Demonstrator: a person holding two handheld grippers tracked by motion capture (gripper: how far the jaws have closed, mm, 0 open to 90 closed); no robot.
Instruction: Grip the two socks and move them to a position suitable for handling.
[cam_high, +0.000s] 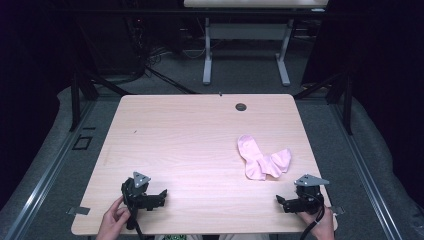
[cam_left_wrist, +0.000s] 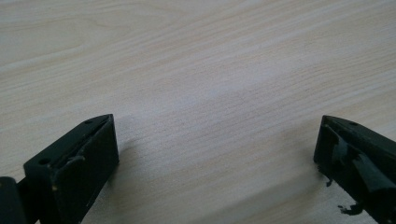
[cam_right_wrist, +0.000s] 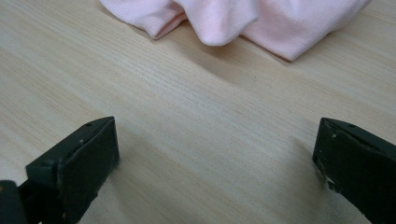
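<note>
Pink socks (cam_high: 261, 159) lie crumpled together on the right half of the light wooden table (cam_high: 190, 140). My right gripper (cam_high: 284, 202) rests near the table's front right corner, a short way in front of the socks, its jaws wide apart with nothing between them. The right gripper view has the pink socks (cam_right_wrist: 224, 16) just beyond the open right gripper (cam_right_wrist: 215, 154). At the front left, my left gripper (cam_high: 161, 196) sits low over bare wood, open and empty. Its own view shows the left gripper (cam_left_wrist: 215, 154) with only wood grain between the jaws.
A round cable hole (cam_high: 241, 106) sits near the table's far edge. Beyond it stands another desk frame (cam_high: 245, 45) on grey carpet. Dark metal rails (cam_high: 75, 95) flank the table on both sides.
</note>
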